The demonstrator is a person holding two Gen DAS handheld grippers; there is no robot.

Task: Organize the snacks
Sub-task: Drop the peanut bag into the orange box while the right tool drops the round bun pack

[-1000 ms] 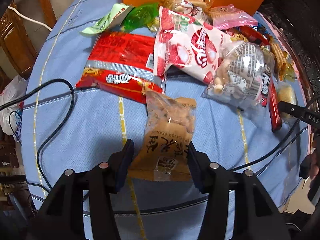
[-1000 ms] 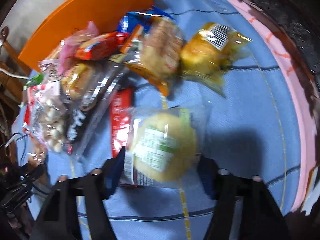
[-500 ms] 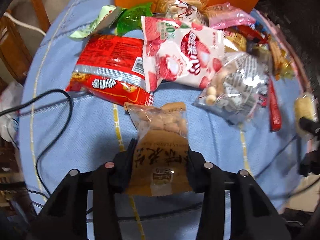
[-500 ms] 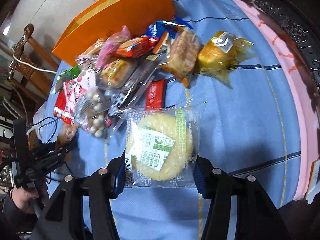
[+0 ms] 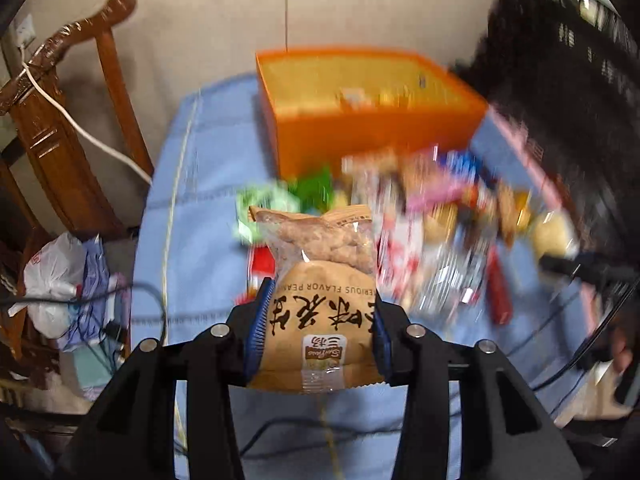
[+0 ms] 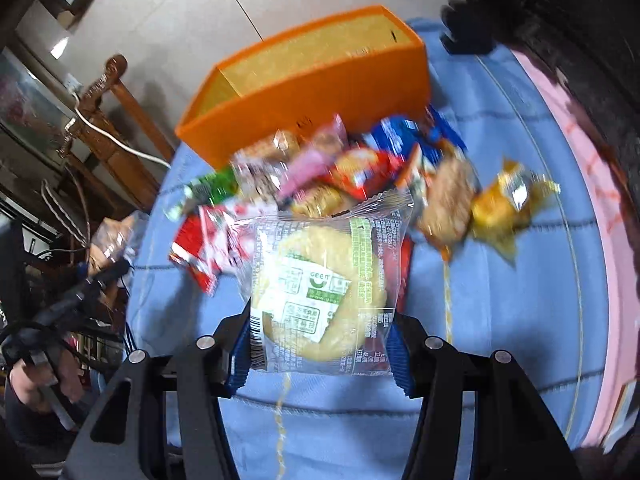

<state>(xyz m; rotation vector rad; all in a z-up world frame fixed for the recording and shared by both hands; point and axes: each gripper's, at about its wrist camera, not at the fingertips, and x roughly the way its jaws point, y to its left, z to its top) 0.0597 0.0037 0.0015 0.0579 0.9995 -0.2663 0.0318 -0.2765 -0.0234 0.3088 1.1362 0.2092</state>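
Left gripper (image 5: 318, 326): closed on the brown peanut packet (image 5: 320, 300); the jaws have just been closing, with the packet between them and both pads pressed on its lower sides.
Peanut packet: held upright between the fingers, clear of the cloth, its upper half projecting toward 12 o'clock beyond the fingertips; print is seen upside down.
Right gripper (image 6: 320, 346): clamped on the clear-wrapped round pastry (image 6: 324, 292) by both lower edges of the wrapper.
Round pastry: held lifted off the blue cloth (image 6: 500, 300); the wrapper extends from the fingertips toward 12 o'clock.
Orange box (image 5: 376, 136): seen open-topped at 12 o'clock of each gripper, on the far side of the cloth.
Snack pile (image 6: 340, 168): heaped on the cloth between the held packets and the box; blurred in both views.
Yellow packet (image 6: 508, 204): at 2 o'clock of the right gripper, beside the pile.
Person's hand (image 6: 36, 380): seen at 9 o'clock in the right wrist view, gripping the other handle.
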